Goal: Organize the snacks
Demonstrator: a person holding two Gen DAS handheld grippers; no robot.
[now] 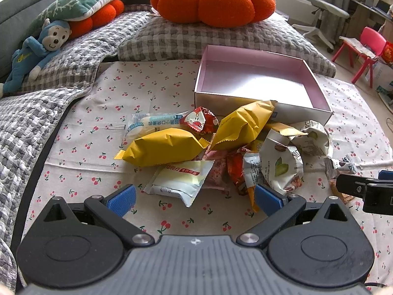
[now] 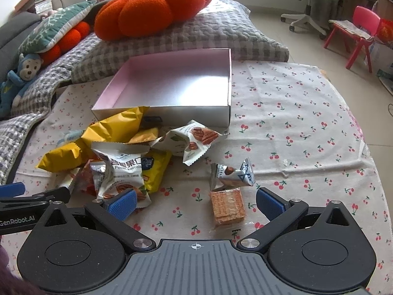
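Observation:
An empty pink-lined box stands on the cherry-print cloth behind a pile of snack packets. Two yellow packets lie at the pile's front and middle. My left gripper is open just short of a white packet. My right gripper is open, with an orange wafer pack and a small silver packet lying between its blue pads. A white pecan packet touches its left pad. The right gripper's finger shows at the left view's right edge.
A checked pillow with an orange pumpkin cushion lies behind the box. A blue monkey toy rests on the quilt at left. A pink chair and an office chair stand on the floor at right. Bare cloth lies right of the pile.

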